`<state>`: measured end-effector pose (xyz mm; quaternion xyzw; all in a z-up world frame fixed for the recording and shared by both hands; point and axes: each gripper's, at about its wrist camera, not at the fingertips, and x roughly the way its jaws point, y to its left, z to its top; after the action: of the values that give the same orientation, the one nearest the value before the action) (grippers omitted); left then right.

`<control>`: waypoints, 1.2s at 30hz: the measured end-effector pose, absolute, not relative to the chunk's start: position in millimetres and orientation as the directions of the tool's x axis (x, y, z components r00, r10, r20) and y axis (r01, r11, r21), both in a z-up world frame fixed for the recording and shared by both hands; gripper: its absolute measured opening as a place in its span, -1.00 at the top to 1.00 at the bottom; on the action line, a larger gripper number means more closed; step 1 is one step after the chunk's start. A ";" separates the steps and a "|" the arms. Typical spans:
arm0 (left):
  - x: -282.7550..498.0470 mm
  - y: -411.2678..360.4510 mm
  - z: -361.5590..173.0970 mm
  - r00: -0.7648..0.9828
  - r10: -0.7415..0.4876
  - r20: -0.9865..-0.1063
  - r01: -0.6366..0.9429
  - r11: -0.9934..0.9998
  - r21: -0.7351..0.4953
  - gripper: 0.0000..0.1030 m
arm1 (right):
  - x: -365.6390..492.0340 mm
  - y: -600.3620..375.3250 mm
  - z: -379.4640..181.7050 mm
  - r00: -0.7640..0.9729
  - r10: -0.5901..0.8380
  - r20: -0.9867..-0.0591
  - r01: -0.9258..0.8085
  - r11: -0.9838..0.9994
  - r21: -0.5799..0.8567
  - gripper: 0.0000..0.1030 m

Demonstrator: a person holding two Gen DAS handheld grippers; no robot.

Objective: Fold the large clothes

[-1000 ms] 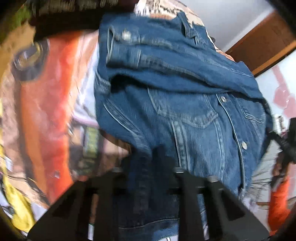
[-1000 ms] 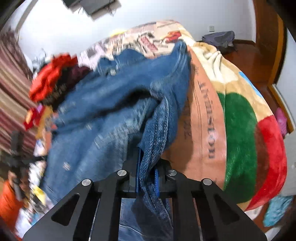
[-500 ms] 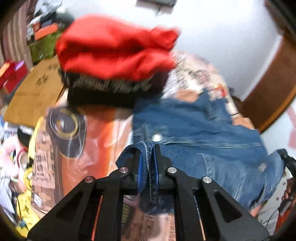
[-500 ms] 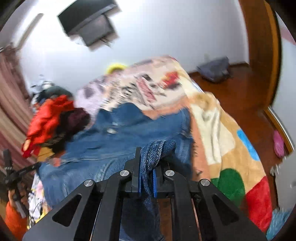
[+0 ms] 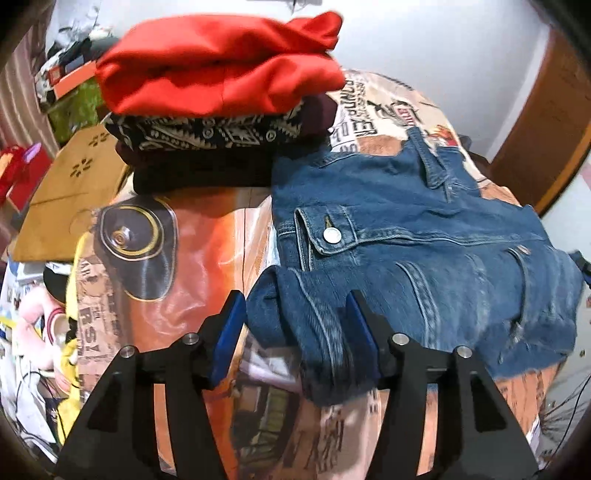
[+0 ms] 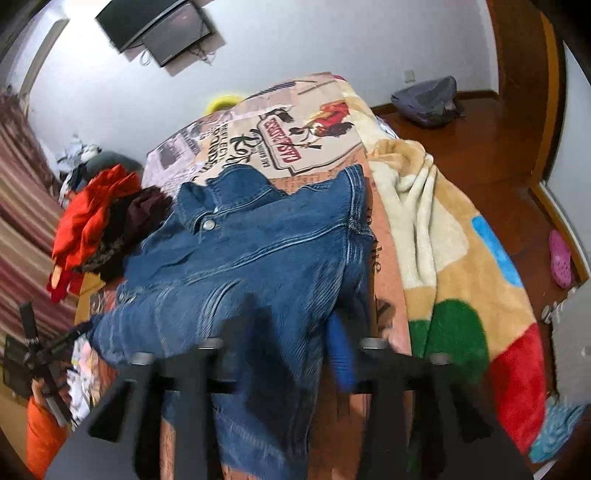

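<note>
A blue denim jacket (image 5: 424, 236) lies folded on the printed bedspread (image 5: 184, 258), its cuff with a metal button facing up. My left gripper (image 5: 293, 317) hangs over the jacket's near left corner. Its jaws are opening; a fold of denim still sits between the blue pads without being pinched. In the right wrist view the same denim jacket (image 6: 258, 251) spreads toward the bed's head. My right gripper (image 6: 288, 332) is over its near right edge, jaws opening, with cloth lying loose between the fingers.
A stack of folded clothes (image 5: 221, 110), red on top, sits at the far left of the bed beside the jacket. A plush blanket (image 6: 461, 277) covers the bed's right side. A wall television (image 6: 162, 29), a bag (image 6: 428, 99) and a pink shoe (image 6: 559, 258) lie beyond.
Both grippers were shut on denim folds and carried them forward over the jacket. Now both stand open and the folded cloth lies loose on the bed.
</note>
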<state>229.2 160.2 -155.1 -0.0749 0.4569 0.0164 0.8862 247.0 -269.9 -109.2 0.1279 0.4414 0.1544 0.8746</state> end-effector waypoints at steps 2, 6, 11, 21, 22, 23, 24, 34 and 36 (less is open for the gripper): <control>224.7 162.3 -158.4 0.581 -0.054 -0.812 -0.085 0.988 -0.127 -0.18 | 236.2 -268.2 -104.9 0.588 0.352 -0.728 -0.167 0.934 0.317 -0.45; 212.5 164.4 -175.5 0.567 -0.102 -0.817 -0.052 0.986 -0.159 -0.30 | 222.3 -264.3 -110.3 0.568 0.358 -0.741 -0.207 0.934 0.292 -0.47; 212.7 162.5 -202.0 0.549 -0.147 -0.823 -0.048 0.977 -0.207 -0.35 | 213.6 -262.6 -140.7 0.495 0.377 -0.783 -0.190 0.926 0.325 -0.47; 231.9 152.2 -231.5 0.519 -0.277 -0.809 -0.015 0.943 -0.332 -0.39 | 206.8 -240.6 -161.5 0.482 0.377 -0.791 -0.169 0.926 0.338 -0.31; 231.8 153.6 -232.9 0.513 -0.298 -0.805 -0.009 0.936 -0.353 -0.39 | 205.0 -239.2 -159.4 0.491 0.368 -0.790 -0.174 0.930 0.325 -0.24; 231.5 155.6 -234.7 0.503 -0.337 -0.796 -0.003 0.920 -0.392 -0.38 | 201.9 -239.6 -156.9 0.502 0.358 -0.787 -0.174 0.933 0.314 -0.01; 230.9 157.2 -235.7 0.498 -0.368 -0.786 0.003 0.906 -0.422 -0.31 | 200.6 -241.1 -154.4 0.507 0.357 -0.784 -0.177 0.934 0.310 0.17; 216.0 132.8 -202.5 0.482 -0.326 -0.814 0.097 0.942 -0.320 0.74 | 199.0 -243.9 -107.0 0.513 0.572 -0.640 -0.292 0.818 0.496 0.73; 211.8 130.3 -184.3 0.498 -0.343 -0.797 0.119 0.937 -0.329 0.76 | 203.6 -241.2 -92.2 0.541 0.585 -0.604 -0.310 0.807 0.503 0.74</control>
<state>211.8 130.3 -184.3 -0.1159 0.4825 -0.1345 0.8577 203.6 -241.2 -92.2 0.1709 0.4026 0.2598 0.8609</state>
